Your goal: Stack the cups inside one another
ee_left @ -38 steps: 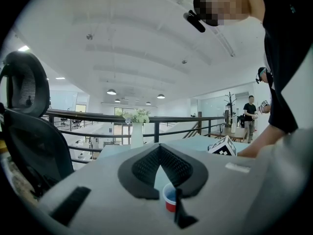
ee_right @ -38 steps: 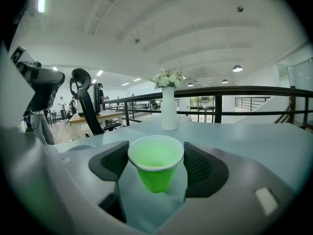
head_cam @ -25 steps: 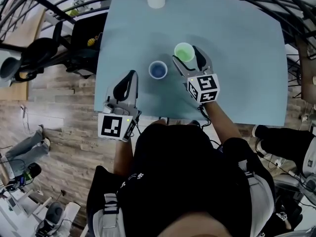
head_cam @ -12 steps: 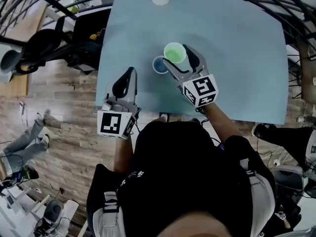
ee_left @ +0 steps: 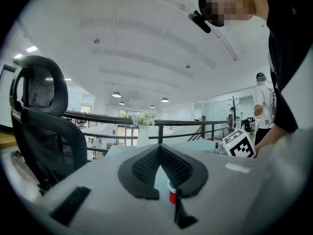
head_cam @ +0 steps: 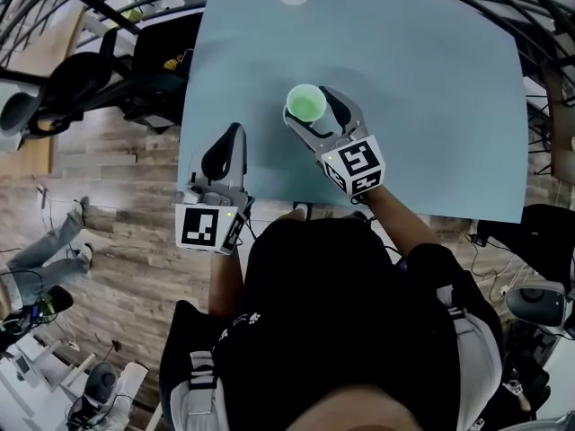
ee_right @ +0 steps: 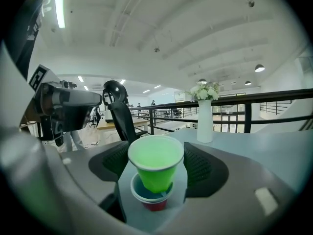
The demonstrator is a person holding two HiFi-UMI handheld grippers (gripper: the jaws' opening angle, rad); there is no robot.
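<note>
Right gripper view gives the best look. The green cup (ee_right: 155,163) is upright and clamped in the right gripper (ee_right: 156,166), with one dark pad (ee_right: 199,166) on each side of it. Its bottom dips just inside the rim of the blue cup (ee_right: 141,192). The blue cup sits nested in a red cup (ee_right: 155,206), with only a sliver of red showing underneath. The green one isn't seated all the way, and most of its wall is above the blue rim.

From the head view you only get the green cup's open mouth from above, with the other two hidden under it. The stack is on the light blue counter (head_cam: 431,97), a bit left of the middle. The right gripper's marker cube (head_cam: 353,166) is on the person's side of it.

The left gripper (head_cam: 235,133) is off near the counter's left edge, well apart from the cups. Its jaw tips are pressed together with nothing held. In the left gripper view, a small red bit with a pale rim shows low in the gap behind the tips, and I can't tell what that is.

Further out, a white vase (ee_right: 205,125) with flowers stands at the counter's far edge. A black office chair (ee_left: 41,121) is beside the counter on the left, and there's wooden floor (head_cam: 117,232) below.
</note>
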